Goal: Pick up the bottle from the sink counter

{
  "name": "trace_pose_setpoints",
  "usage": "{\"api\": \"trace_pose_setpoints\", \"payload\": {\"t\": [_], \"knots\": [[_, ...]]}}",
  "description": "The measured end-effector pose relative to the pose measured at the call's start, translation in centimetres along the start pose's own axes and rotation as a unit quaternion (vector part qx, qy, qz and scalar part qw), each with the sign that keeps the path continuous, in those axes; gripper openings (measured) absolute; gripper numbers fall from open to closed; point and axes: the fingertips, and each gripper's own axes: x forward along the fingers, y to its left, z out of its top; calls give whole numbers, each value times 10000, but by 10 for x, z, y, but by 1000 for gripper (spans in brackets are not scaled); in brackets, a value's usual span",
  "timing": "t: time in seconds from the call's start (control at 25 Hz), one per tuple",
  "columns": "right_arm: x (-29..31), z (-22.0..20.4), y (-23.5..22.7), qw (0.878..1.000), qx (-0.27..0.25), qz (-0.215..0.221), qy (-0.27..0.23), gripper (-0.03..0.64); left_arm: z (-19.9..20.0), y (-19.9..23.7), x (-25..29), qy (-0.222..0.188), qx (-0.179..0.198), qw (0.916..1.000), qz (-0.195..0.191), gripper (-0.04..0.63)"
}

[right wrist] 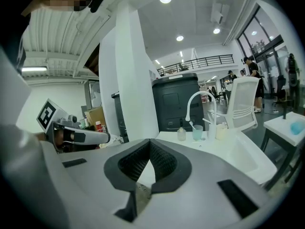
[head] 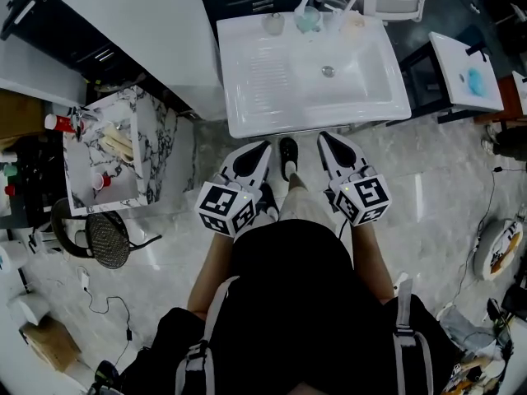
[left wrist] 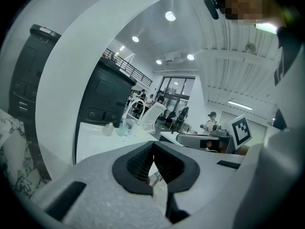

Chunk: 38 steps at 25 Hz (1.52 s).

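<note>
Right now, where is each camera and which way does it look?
Head view: on the person's head, facing steeply down at sink, left gripper, right gripper, legs.
Left gripper view: on that gripper, facing along shut jaws toward the sink; right gripper shows.
Right gripper view: on that gripper, facing faucet and bottle; left gripper shows.
All share the sink.

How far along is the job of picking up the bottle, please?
Nothing looks done yet: the bottle stands at the back of the sink counter, beside the teal cup near the faucet. Nothing is in hand: the left gripper and right gripper are held short of the counter, jaws together and empty. Left to do: reach over, close on the bottle and lift it.
</note>
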Motion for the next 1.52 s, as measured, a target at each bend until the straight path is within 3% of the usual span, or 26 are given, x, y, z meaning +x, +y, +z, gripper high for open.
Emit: {"api": "trace_pose_setpoints", "payload": {"t": [0.92,1.52], "knots": [[131,53,-70,9965,-41,837,-67,5,62,58,100,-5,140,9988,479,18],[204,42,-120,9916,-355,1240,18,5,71,67,171,48,62,9983,582,18]]}}
